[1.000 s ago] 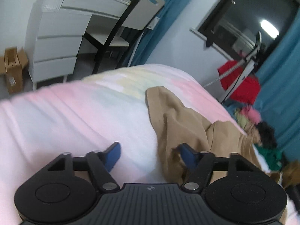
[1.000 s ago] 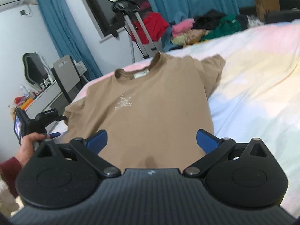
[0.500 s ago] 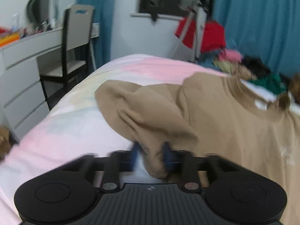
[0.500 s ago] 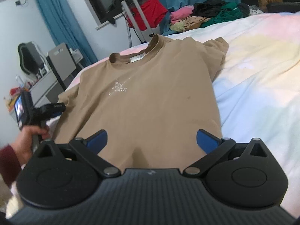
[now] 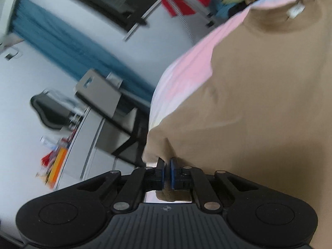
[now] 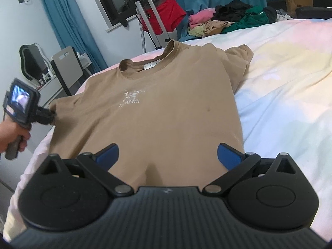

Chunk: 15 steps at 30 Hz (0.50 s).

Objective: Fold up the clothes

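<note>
Ahead of the wide-open right gripper (image 6: 167, 155), tan T-shirt (image 6: 166, 108) lies flat on the bed (image 6: 290, 87), long axis running away, collar at far end. Left gripper (image 5: 167, 169), jaws easing apart, pinches the shirt's left sleeve edge between its pads.

L gripper (image 5: 167, 171) rolled, jaws opening slightly on cloth, R gripper (image 6: 167, 155) spread wide

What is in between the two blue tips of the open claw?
The right wrist view shows the bottom part of the flat tan cotton T-shirt lying between the right claw's blue tips, which do not touch it.
</note>
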Each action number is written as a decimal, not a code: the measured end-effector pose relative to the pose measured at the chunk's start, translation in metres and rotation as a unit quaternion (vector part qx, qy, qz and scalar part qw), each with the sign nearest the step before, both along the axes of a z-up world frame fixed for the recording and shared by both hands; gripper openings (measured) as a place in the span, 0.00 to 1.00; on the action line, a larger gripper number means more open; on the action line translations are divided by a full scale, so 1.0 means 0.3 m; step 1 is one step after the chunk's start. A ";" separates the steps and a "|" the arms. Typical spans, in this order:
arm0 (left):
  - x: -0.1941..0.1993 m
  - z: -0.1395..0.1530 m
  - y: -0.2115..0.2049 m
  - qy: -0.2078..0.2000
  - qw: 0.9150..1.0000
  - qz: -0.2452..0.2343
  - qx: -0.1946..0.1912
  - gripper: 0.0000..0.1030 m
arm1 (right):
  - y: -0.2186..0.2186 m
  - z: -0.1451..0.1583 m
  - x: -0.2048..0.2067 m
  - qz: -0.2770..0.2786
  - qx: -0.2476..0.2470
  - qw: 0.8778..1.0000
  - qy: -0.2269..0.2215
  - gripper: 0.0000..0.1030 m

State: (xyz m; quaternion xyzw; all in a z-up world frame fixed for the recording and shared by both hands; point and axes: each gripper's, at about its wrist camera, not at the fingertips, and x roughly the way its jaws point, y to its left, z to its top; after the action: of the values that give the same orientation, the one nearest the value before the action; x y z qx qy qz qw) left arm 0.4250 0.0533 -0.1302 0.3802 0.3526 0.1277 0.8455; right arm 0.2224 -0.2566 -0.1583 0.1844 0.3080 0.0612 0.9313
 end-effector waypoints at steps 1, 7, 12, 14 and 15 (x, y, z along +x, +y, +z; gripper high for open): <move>-0.007 -0.022 0.009 0.004 1.000 0.009 -0.011 0.18 | -0.001 0.002 -0.001 0.000 -0.002 1.000 -0.002 1.00; -0.123 -0.053 0.051 -0.035 0.994 0.042 -0.089 0.67 | -0.005 0.021 -0.016 -0.002 -0.019 1.000 -0.025 1.00; -0.373 0.058 0.016 -0.089 0.981 -0.004 -0.173 0.84 | 0.007 0.037 -0.039 -0.001 -0.042 0.998 -0.051 1.00; -0.485 0.105 -0.012 -0.105 0.973 -0.016 -0.205 0.86 | 0.012 0.047 -0.052 0.001 -0.044 0.997 -0.060 1.00; -0.531 0.125 -0.018 -0.111 0.968 -0.018 -0.222 0.88 | 0.019 0.054 -0.061 0.002 -0.049 0.996 -0.068 1.00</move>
State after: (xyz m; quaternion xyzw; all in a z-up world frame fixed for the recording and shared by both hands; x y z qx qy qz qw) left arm 0.2658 0.0478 -0.0925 0.1724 0.2689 0.0719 0.9449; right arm 0.2041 -0.2510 -0.1421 0.1329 0.2470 0.0600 0.9580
